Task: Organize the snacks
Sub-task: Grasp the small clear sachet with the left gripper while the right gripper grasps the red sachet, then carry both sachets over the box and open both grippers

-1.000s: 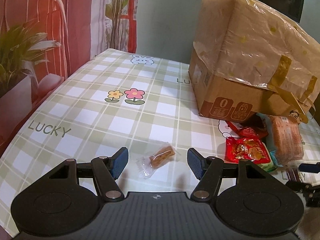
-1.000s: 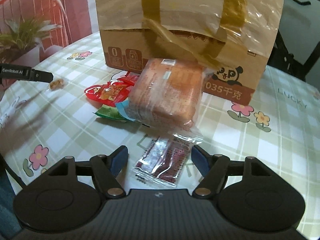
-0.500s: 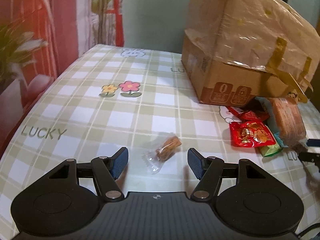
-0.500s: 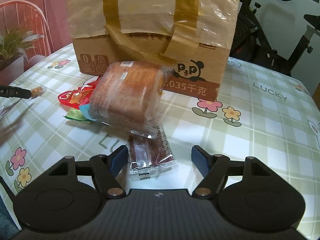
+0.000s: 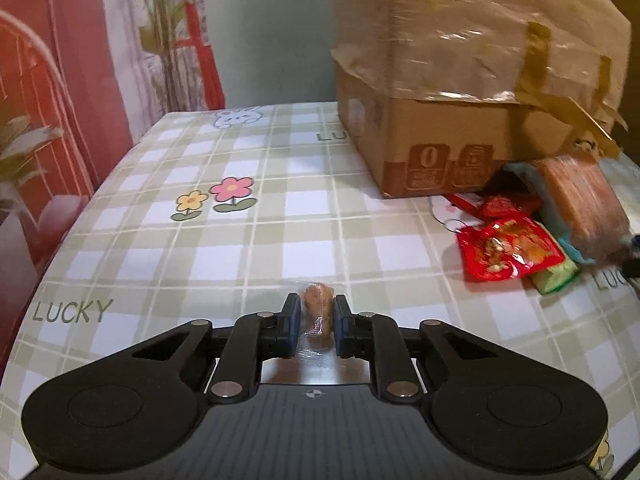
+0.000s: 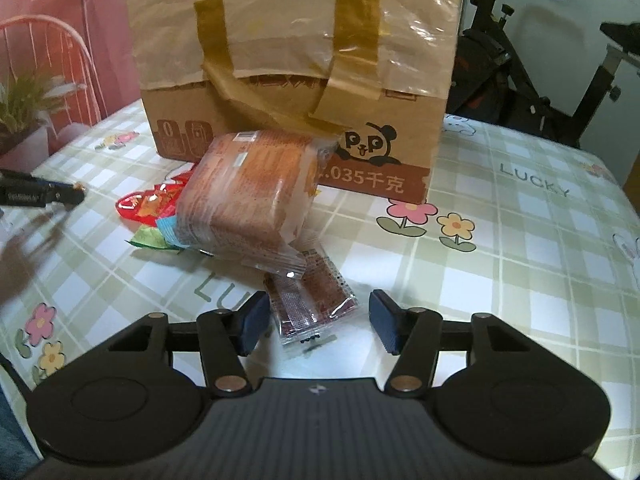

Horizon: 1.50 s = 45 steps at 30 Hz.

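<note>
A small brown snack in a clear wrapper (image 5: 318, 312) is pinched between the blue pads of the left gripper (image 5: 317, 319), which is closed narrowly on it, out on the checked surface (image 5: 280, 216) well in front and to the left of the cardboard box (image 5: 460, 92). Whether the snack is touching the surface cannot be told. A dark red snack packet (image 6: 310, 300) is seen lying flat between the widely spread fingers of the right gripper (image 6: 316, 322), unheld, straight in front of the box; the left pad (image 6: 253, 322) is just beside the packet's edge and the right pad is clear of it. The packet's far end is overlapped by a large wrapped loaf of sliced bread (image 6: 252, 192), which is propped tilted against the front face of the box. To the left of the bread, still before the box, a red snack bag (image 5: 508, 248) and a green packet (image 5: 556, 278) are piled together, partly tucked beneath it. The box, taped and covered with clear film, is printed with a panda and stands on the surface. Behind the box, to its right, an exercise bike (image 6: 540, 60) is visible; to its left, a potted plant (image 6: 24, 104) is shown beyond the surface's edge.
</note>
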Each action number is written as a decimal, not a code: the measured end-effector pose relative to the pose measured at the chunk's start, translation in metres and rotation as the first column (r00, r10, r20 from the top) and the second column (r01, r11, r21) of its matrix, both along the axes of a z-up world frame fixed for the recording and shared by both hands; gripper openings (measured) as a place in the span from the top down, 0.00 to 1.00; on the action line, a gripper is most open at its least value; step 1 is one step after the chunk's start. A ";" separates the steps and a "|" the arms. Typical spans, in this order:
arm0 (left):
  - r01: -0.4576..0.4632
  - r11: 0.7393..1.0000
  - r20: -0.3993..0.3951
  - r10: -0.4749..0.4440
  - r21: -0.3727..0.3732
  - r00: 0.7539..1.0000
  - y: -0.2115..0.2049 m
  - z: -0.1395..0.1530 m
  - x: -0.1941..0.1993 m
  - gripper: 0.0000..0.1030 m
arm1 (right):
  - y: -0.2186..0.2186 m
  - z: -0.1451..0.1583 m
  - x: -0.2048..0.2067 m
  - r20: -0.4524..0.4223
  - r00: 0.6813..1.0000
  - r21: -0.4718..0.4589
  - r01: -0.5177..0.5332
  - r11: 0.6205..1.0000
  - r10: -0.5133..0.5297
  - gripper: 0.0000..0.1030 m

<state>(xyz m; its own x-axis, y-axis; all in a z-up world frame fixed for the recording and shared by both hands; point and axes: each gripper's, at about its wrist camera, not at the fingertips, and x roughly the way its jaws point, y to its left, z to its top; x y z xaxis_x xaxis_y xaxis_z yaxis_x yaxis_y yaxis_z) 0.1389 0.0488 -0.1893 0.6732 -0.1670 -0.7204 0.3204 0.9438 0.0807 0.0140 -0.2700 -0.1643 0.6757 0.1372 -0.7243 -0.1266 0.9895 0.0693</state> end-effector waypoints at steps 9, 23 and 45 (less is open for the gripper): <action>0.034 0.996 0.009 -0.033 -0.088 0.999 -0.005 0.015 -0.015 0.82 | 0.011 0.002 0.010 -0.013 0.997 -0.078 -0.079 0.994 0.079 0.41; 0.097 0.983 0.041 -0.092 -0.154 0.995 -0.023 0.037 -0.027 0.82 | 0.011 0.004 0.020 -0.045 0.975 -0.054 -0.222 0.974 0.219 0.56; 0.248 0.945 0.300 -0.179 -0.212 0.937 -0.071 0.138 -0.011 0.82 | -0.021 0.153 0.001 0.345 0.919 -0.113 -0.161 0.980 0.191 0.59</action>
<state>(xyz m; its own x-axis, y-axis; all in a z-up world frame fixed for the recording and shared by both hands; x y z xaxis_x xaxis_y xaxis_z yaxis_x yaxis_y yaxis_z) 0.1279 -0.0225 -0.0514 0.7665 -0.4748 -0.4326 0.5145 0.8570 -0.0289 0.0155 -0.2906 -0.0110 0.8594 0.2283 -0.4576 -0.3007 0.9493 -0.0912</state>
